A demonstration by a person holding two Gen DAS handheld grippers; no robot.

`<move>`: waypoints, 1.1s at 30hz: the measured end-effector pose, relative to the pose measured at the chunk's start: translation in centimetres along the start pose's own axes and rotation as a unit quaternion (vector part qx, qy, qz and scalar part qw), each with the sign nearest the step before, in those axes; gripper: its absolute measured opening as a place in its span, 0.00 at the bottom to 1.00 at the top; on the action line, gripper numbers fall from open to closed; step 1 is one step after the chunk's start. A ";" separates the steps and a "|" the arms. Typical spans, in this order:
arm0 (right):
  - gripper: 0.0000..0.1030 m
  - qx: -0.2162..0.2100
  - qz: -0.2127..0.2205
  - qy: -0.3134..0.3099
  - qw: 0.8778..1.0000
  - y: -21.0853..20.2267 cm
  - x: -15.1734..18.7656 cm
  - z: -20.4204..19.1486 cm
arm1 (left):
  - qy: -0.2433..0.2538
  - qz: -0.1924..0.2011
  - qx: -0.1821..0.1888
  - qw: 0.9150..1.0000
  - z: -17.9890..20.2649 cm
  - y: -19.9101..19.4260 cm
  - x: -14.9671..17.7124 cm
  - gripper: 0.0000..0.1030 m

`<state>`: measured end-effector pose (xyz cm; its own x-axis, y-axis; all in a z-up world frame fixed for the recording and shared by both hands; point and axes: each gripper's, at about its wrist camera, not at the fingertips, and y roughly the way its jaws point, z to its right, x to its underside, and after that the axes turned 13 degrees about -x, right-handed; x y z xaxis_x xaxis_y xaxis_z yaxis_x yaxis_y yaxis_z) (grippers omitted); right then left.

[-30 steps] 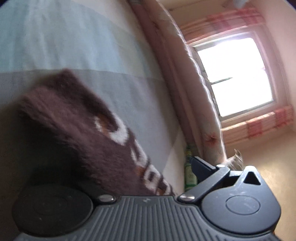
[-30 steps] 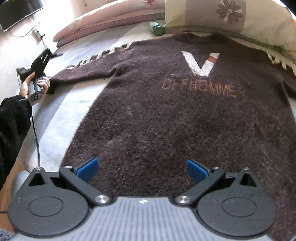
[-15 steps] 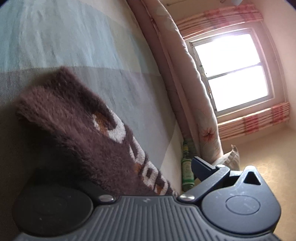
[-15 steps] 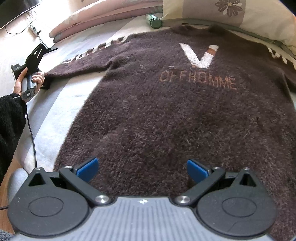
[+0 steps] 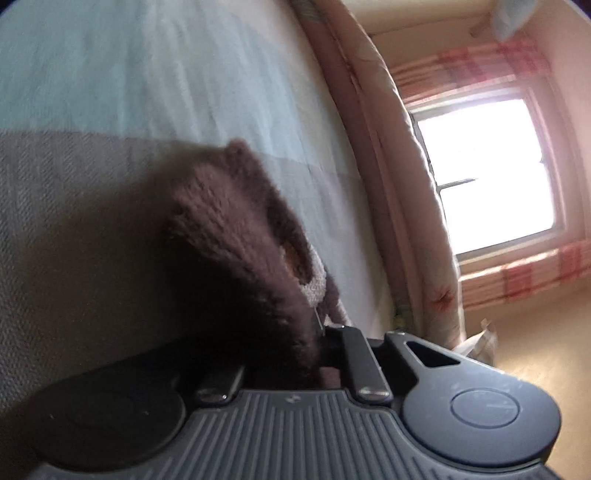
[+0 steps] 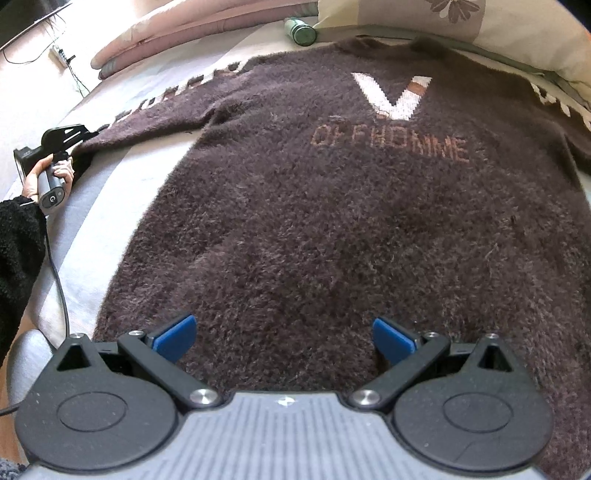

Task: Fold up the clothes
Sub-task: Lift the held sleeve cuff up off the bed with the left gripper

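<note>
Left wrist view: left tool (image 5: 325, 343) closed on the cuff (image 5: 236, 221) of a dark brown sweater's sleeve; its fingertips are buried in the fuzzy knit and cannot be made out, and the cuff is blurred. Behind the cuff, bed sheet (image 5: 147, 74) in pale blue and grey bands; a rolled pink quilt (image 5: 406, 155) along the bed's far edge; a bright window (image 5: 487, 177) with pink checked curtains, overexposed. Right wrist view: right tool (image 6: 282, 338) with blue pads spread wide apart, holding nothing, poised low over the hem area of the sweater (image 6: 332, 229). Sweater lies flat and face up on the bed, white "V" and brown lettering on the chest, one sleeve stretched out to the left, the other cut off at the right frame edge. At the end of the left sleeve, a hand (image 6: 55, 173) in a black fleecy sleeve grips the left tool's handle, cable trailing down. Green bottle (image 6: 301, 29) lies just beyond the collar. Floral pillow (image 6: 461, 22) overlaps the sweater's right shoulder, partly cropped.
</note>
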<state>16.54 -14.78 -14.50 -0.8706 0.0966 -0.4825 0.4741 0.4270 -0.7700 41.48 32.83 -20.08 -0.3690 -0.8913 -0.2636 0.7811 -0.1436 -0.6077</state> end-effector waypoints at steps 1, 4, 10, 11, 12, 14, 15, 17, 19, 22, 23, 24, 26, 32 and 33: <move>1.00 0.001 -0.001 -0.001 1.000 0.1 0.0 -0.1 | 0.002 0.002 -0.004 1.000 0.2 0.1 0.0 0.12; 1.00 0.001 0.000 -0.003 1.000 0.1 0.0 -0.3 | -0.001 0.001 -0.006 1.000 0.3 0.1 -0.1 0.12; 1.00 0.003 -0.001 -0.004 1.000 -0.1 0.1 -0.5 | 0.025 0.008 -0.029 0.999 0.7 -1.3 0.2 0.09; 1.00 0.002 0.001 -0.005 1.000 -0.3 0.1 -0.6 | 0.048 0.016 -0.040 0.998 1.5 -1.7 0.4 0.06; 1.00 0.001 0.003 -0.006 1.000 -0.4 0.1 -0.6 | 0.072 0.023 -0.052 0.996 2.4 -2.0 0.6 0.06; 1.00 0.001 0.009 -0.010 1.000 -1.0 0.2 -0.7 | 0.119 0.039 -0.069 0.990 4.1 -2.8 1.0 0.06; 1.00 0.002 0.013 -0.011 1.000 -1.3 0.3 -0.8 | 0.141 0.047 -0.071 0.986 5.0 -3.3 1.2 0.06; 1.00 -0.002 0.020 -0.016 1.000 -2.0 0.5 -0.8 | 0.171 0.053 -0.063 0.982 7.0 -4.2 1.7 0.06; 1.00 -0.005 0.028 -0.020 0.999 -2.8 0.7 -0.9 | 0.197 0.054 -0.056 0.977 8.9 -5.2 2.2 0.06; 1.00 -0.011 0.039 -0.026 0.999 -3.9 1.0 -1.0 | 0.237 0.055 -0.053 0.969 12.1 -6.3 3.2 0.06; 1.00 -0.013 0.043 -0.028 0.999 -4.3 1.1 -1.1 | 0.252 0.058 -0.052 0.965 13.3 -6.7 3.7 0.06; 1.00 -0.014 0.047 -0.030 0.998 -4.6 1.2 -1.1 | 0.264 0.058 -0.052 0.961 14.5 -7.0 4.2 0.06; 1.00 -0.016 0.053 -0.033 0.998 -5.4 1.4 -1.0 | 0.288 0.061 -0.051 0.954 16.8 -7.5 5.3 0.06; 1.00 -0.012 0.066 -0.036 0.997 -7.9 2.2 0.1 | 0.345 0.063 -0.041 0.936 23.2 -8.5 9.7 0.06; 1.00 -0.012 0.068 -0.037 0.997 -8.3 2.4 0.2 | 0.352 0.063 -0.039 0.933 24.1 -8.6 10.4 0.06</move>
<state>10.54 -18.31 -9.33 -0.7863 0.0894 -0.6113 0.5829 0.4352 -0.6862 43.04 14.39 0.48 -0.5382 -0.3907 -0.7468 0.8113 0.0000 -0.5847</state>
